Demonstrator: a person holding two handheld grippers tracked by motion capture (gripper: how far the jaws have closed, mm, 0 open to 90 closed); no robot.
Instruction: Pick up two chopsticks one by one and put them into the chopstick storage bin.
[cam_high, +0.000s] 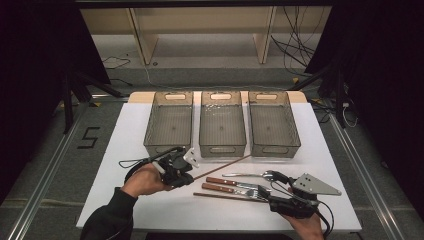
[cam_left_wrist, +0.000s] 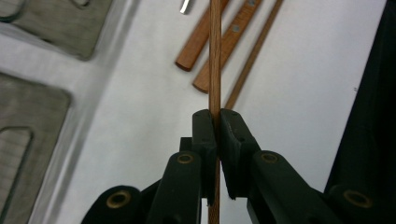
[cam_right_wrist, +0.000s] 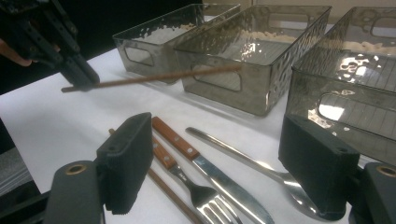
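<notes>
White bench (cam_high: 125, 135) under dark surrounds, pale shelving frame on the floor beyond at twelve o'clock.

Three smoky see-through bins stand side by side across the far half, long sides parallel, handle cut-outs facing the person: left bin (cam_high: 169, 125), middle bin (cam_high: 222, 124), right bin (cam_high: 273, 124). All look empty. One bin per cutlery kind seems the likely purpose, given three bins and a mixed pile.

Right gripper (cam_high: 278, 179) at five o'clock, held low near the bench edge, jaws standing wide with nothing between them. They point at the pile, seemingly waiting their turn.

Left gripper (cam_high: 187, 176) at seven o'clock, lifted clear of the bench. Jaws pinched shut on a wooden chopstick (cam_high: 225, 166) near one end; the left gripper view shows the pads (cam_left_wrist: 204, 130) clamped either side of the stick. The free end slants up toward the middle bin's near wall, roughly one o'clock from the grip. An end grip leaves most of the length free to go into a bin first.

Cutlery pile between the two grippers, all lying roughly three-to-nine: spoon (cam_high: 247, 175) farthest, then wood-handled knife (cam_high: 222, 181) and wood-handled fork (cam_high: 225, 189) just beside each other, then a second chopstick (cam_high: 225, 196) nearest the person. Judged: sorting barely begun.
</notes>
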